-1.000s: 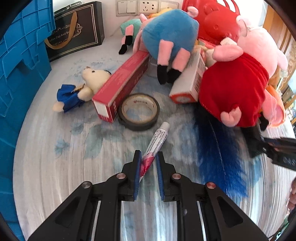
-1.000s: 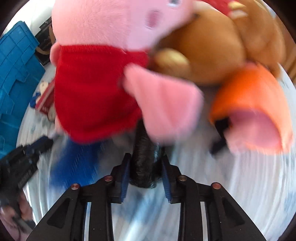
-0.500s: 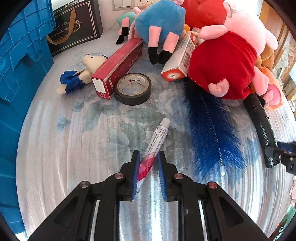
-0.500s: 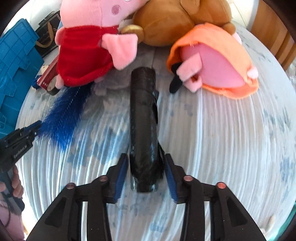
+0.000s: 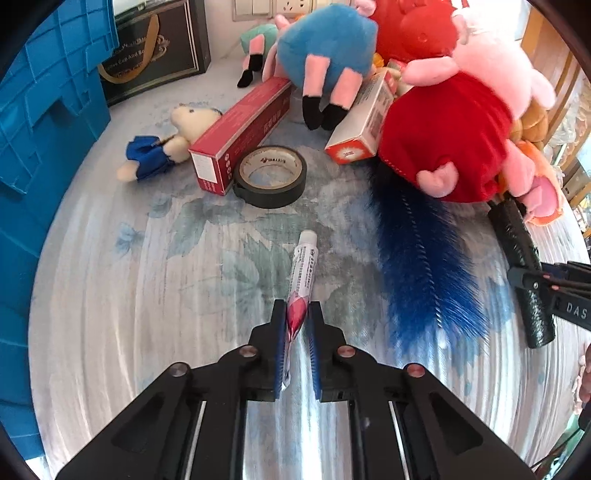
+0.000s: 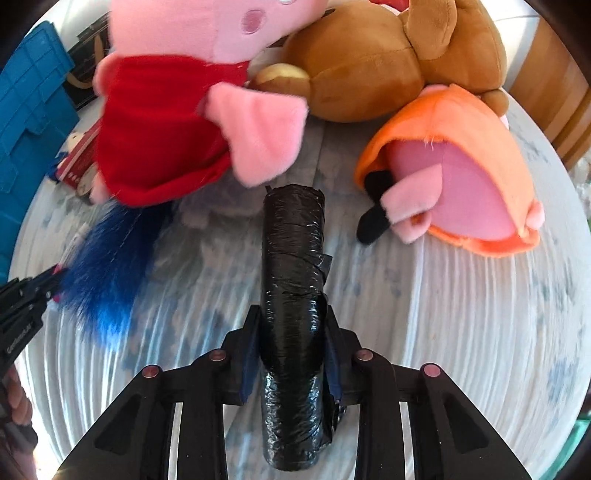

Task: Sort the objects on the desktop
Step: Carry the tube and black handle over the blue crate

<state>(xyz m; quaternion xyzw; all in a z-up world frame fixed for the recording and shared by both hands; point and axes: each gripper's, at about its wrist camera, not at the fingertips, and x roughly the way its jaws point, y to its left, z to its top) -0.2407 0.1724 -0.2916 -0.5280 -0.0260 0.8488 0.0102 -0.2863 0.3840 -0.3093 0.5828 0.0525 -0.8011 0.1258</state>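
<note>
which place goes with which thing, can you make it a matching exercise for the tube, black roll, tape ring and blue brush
Things:
1. tube
2. black roll
3. tape ring
4. blue brush

Places:
A. beside the red box
B. between the left hand-held gripper's pads
C. partly under the red-dressed pig
D. between the right hand-held gripper's pads

Pairs: 1-B, 2-D, 3-A, 4-C

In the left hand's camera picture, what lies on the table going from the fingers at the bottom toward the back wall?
Small tube pinched at its tail, then the black tape roll, the long red box, the blue plush pig, and the wall sockets.
</note>
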